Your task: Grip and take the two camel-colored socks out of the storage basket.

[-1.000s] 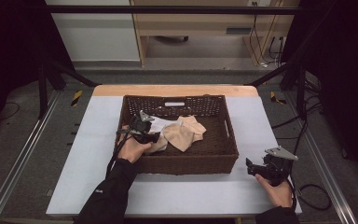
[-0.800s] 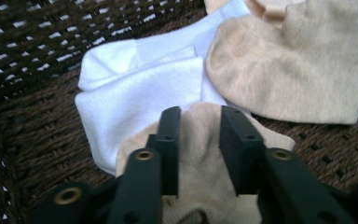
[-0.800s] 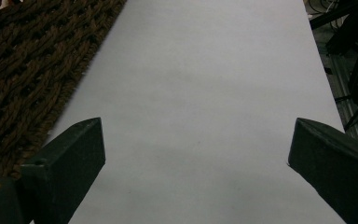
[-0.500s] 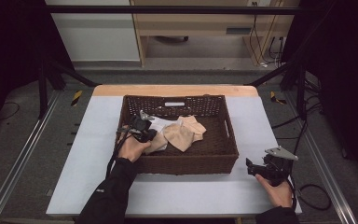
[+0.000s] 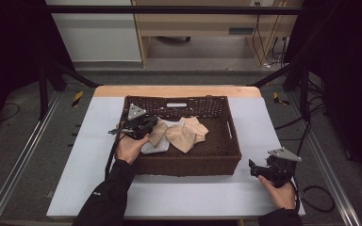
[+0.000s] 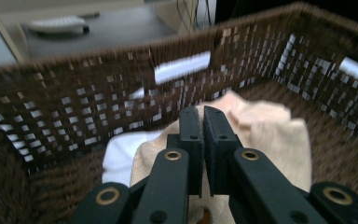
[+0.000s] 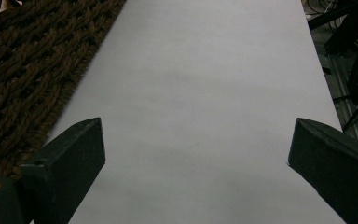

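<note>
Jaws of the left gripper (image 6: 203, 122) have just closed on the tan cloth (image 5: 181, 136) inside the wicker basket (image 5: 231, 141); a thin pinch may slip on lifting. Right gripper (image 5: 257, 168) rests wide open on the table (image 5: 264, 113)

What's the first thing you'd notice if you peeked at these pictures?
A big dark wicker basket sits mid-table with beige cloth crumpled over a white cloth inside. The left gripper reaches into it, jaws shut on a fold of the beige cloth. The right gripper rests open on the white table, right of the basket.
</note>
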### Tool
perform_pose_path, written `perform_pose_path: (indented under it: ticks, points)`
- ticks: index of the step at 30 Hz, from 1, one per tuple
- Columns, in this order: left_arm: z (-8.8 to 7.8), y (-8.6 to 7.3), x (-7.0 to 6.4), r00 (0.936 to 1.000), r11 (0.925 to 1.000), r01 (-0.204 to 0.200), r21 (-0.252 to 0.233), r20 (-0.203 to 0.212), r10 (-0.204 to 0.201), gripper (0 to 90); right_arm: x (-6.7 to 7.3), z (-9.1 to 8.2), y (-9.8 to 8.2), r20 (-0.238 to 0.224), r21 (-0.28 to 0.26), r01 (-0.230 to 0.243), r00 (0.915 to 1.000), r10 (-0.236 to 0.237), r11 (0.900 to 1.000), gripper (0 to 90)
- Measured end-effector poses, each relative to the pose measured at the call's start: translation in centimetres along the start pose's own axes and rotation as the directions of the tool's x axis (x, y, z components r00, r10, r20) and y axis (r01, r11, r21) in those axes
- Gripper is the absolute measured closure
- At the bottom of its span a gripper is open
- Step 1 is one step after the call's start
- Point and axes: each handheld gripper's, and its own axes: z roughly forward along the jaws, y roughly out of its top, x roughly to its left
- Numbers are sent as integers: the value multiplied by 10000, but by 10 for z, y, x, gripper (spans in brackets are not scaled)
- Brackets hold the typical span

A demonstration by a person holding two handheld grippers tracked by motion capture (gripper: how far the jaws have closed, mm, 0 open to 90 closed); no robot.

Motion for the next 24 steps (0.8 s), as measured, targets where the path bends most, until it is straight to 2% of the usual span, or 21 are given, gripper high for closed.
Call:
perform_pose_path:
  ticks: [2, 4, 9, 17, 24]
  points:
    - [-5, 5, 0, 9998, 9988, 188, -461, 32, -187, 865, 0, 0, 0, 3, -11, 10, 10000, -10, 10000, 41]
    - [-10, 11, -1, 9998, 9966, 185, -808, -8, -187, 866, 0, 0, 0, -1, -4, -4, 10000, 4, 10000, 41]
    - [-23, 22, -6, 9996, 9892, 263, -1443, 179, -239, 866, -1, -1, 0, 22, -29, -46, 10000, 46, 10000, 41]
    - [-47, 36, -10, 9985, 9776, 369, -2070, 470, -277, 865, -2, -2, 0, 38, -78, -20, 10000, 20, 10000, 41]
    - [-71, 43, -8, 9970, 9693, 512, -2404, 683, -357, 865, -2, -2, 0, 24, -81, -51, 10000, 51, 10000, 41]
